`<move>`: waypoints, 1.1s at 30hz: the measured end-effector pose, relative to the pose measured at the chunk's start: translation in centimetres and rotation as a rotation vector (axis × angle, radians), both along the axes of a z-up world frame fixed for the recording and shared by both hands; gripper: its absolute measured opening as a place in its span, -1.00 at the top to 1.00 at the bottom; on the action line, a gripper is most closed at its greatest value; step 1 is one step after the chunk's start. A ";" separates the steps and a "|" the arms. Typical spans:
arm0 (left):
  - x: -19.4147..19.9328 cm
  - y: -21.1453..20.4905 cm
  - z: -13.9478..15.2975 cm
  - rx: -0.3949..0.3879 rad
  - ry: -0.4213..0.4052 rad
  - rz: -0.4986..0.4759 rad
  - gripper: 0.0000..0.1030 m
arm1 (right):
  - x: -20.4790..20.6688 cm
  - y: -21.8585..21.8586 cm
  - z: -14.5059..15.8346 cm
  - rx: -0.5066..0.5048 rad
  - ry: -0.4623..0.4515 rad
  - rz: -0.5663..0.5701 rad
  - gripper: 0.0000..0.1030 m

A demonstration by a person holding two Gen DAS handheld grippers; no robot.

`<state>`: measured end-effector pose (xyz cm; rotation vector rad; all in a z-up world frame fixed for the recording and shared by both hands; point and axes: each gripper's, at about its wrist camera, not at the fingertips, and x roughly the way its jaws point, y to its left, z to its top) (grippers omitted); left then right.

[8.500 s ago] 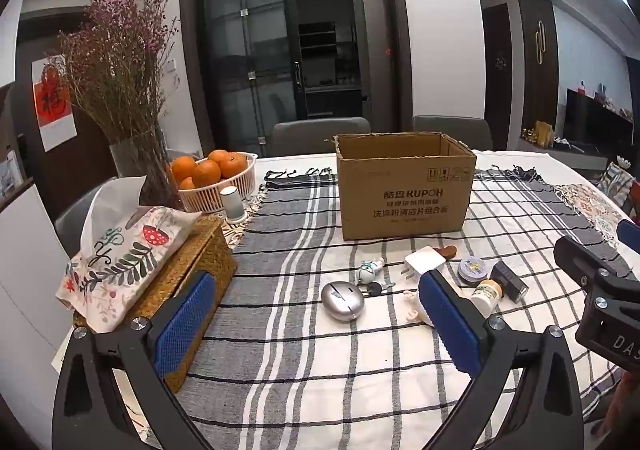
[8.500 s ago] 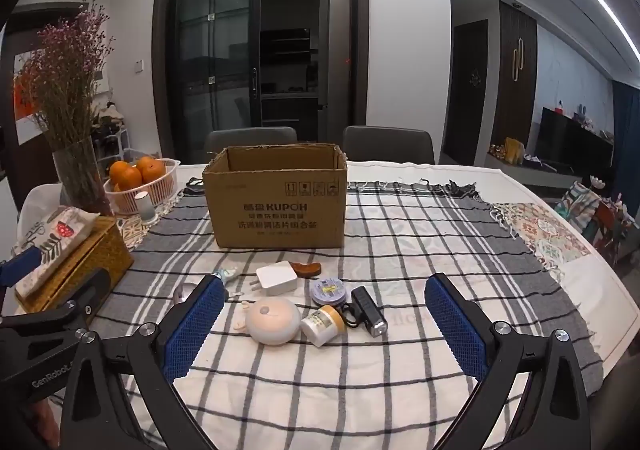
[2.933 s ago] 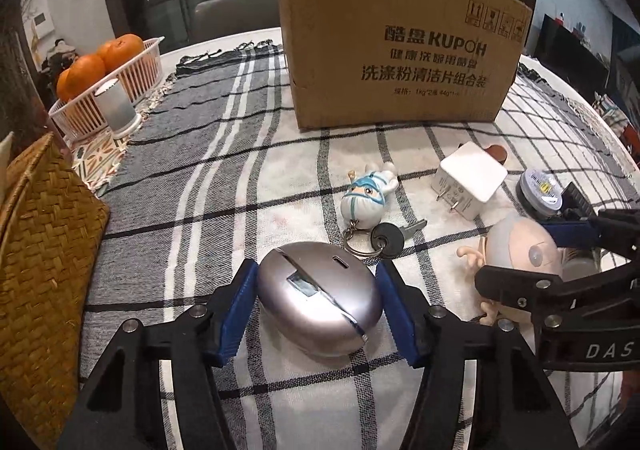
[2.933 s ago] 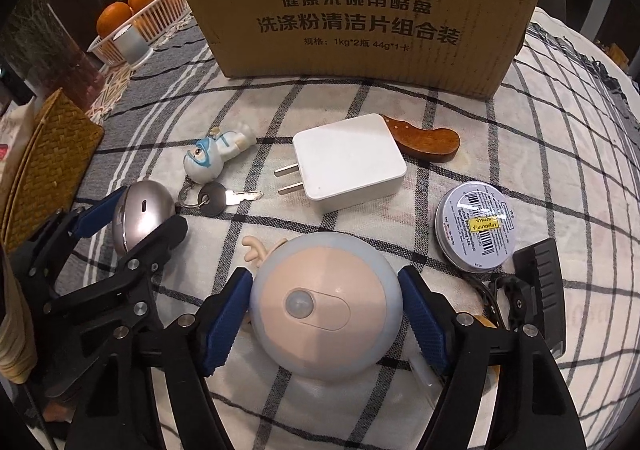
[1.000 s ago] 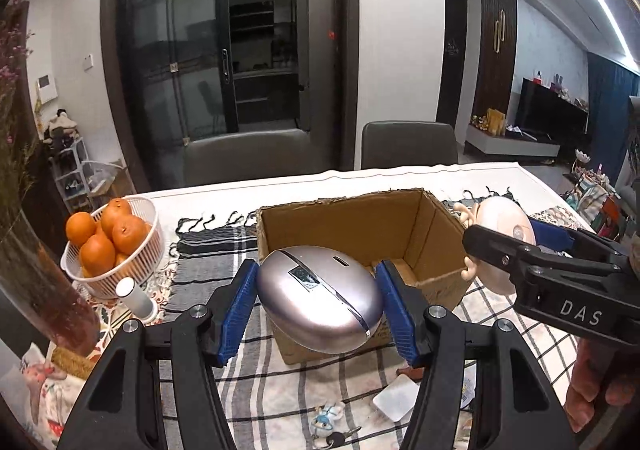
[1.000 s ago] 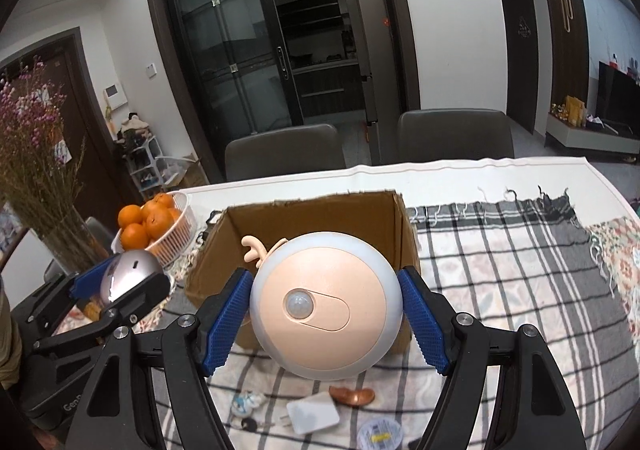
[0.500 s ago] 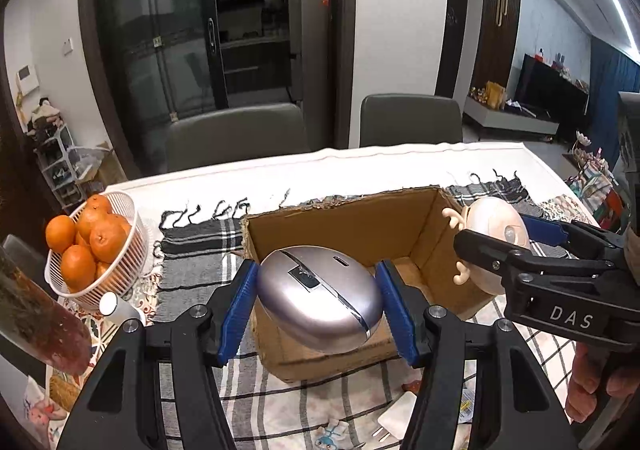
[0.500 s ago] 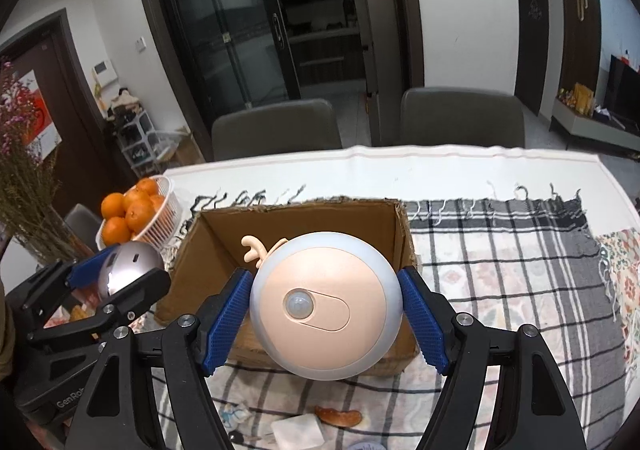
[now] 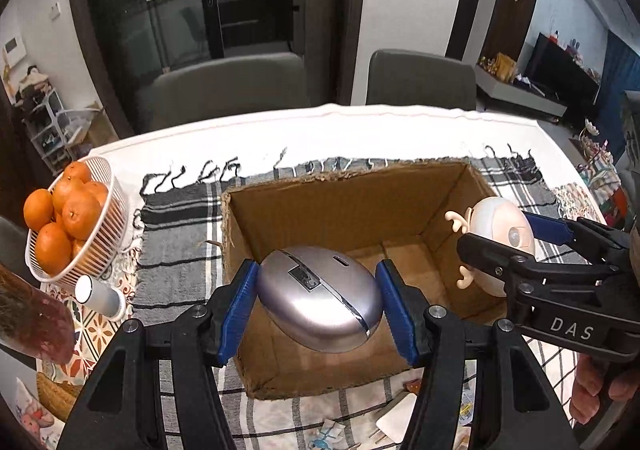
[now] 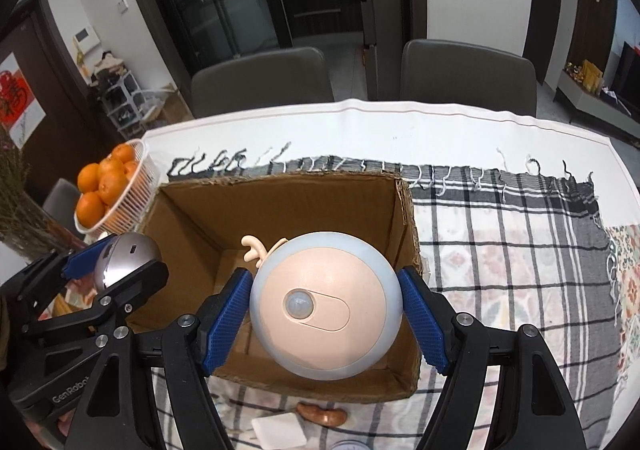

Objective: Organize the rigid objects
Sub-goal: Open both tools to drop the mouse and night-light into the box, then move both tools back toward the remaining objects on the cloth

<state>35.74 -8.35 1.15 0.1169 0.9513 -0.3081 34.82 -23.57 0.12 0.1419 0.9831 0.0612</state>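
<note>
Both held items hang over the open brown cardboard box (image 9: 348, 210), whose floor looks bare. The left gripper (image 9: 318, 308) is clamped on a silver egg-shaped computer mouse (image 9: 320, 300); the right gripper (image 10: 326, 316) is clamped on a round peach-and-white sensor night light with small antlers (image 10: 326, 302). Neither is released, so I judge 0 items stowed so far. On the checked cloth of the counter (image 10: 520, 250), just in front of the box, a white plug adapter (image 9: 394, 416), a brown wooden piece (image 10: 322, 415) and a small blue-and-white figure keychain (image 9: 326, 440) await packing.
</note>
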 end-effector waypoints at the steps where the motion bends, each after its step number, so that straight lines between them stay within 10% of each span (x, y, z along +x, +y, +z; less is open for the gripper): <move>1: 0.2 0.0 -0.2 0.003 0.010 -0.001 -0.16 | 0.2 0.0 -0.1 0.001 0.007 0.002 -0.46; 33: -7.8 0.3 3.3 0.044 -0.171 -0.001 -0.40 | -6.5 0.2 3.9 -0.119 -0.070 0.033 -0.46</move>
